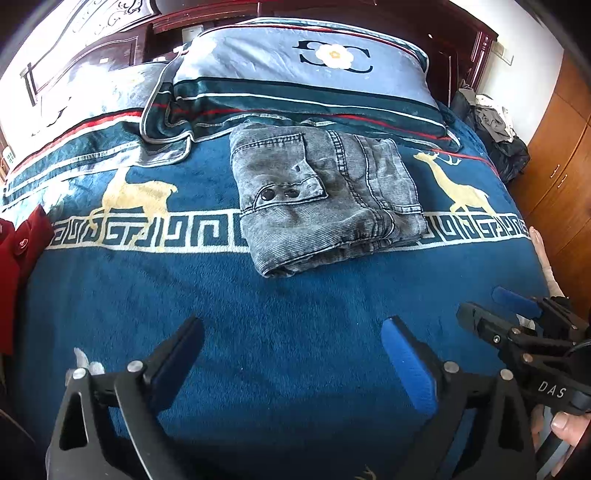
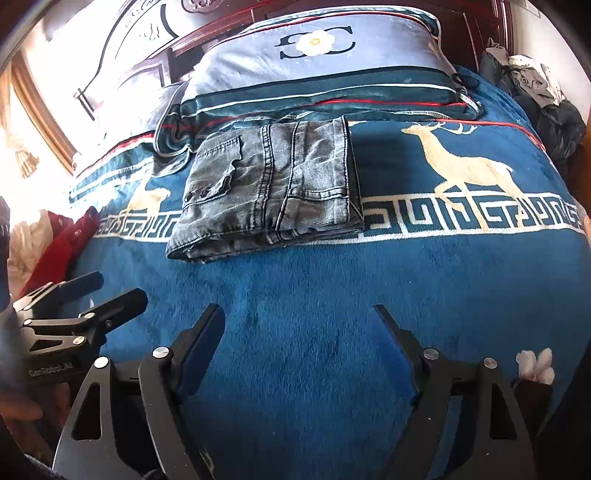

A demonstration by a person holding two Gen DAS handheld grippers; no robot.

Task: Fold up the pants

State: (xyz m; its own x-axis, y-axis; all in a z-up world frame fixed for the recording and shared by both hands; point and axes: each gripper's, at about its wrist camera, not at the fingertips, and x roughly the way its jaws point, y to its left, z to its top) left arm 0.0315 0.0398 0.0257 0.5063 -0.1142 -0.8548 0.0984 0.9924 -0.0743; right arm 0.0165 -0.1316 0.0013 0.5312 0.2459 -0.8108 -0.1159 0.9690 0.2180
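Grey washed denim pants (image 1: 321, 195) lie folded into a thick rectangle on the blue blanket (image 1: 295, 314), just below the pillow; the right wrist view shows the same pants (image 2: 269, 192) with a back pocket and seams on top. My left gripper (image 1: 291, 336) hangs open over bare blanket, well short of the pants, nothing between its blue pads. My right gripper (image 2: 299, 325) is likewise open and empty, nearer than the pants. Each gripper shows in the other's view: the right gripper (image 1: 491, 306) at the right edge, the left gripper (image 2: 118, 288) at the left edge.
A large blue-grey pillow (image 1: 306, 74) lies behind the pants against a dark wooden headboard (image 1: 443, 26). Red clothing (image 1: 22, 251) sits at the bed's left edge. A dark heap of clothes (image 1: 495, 129) is at the right, beside a wooden wardrobe (image 1: 561, 166).
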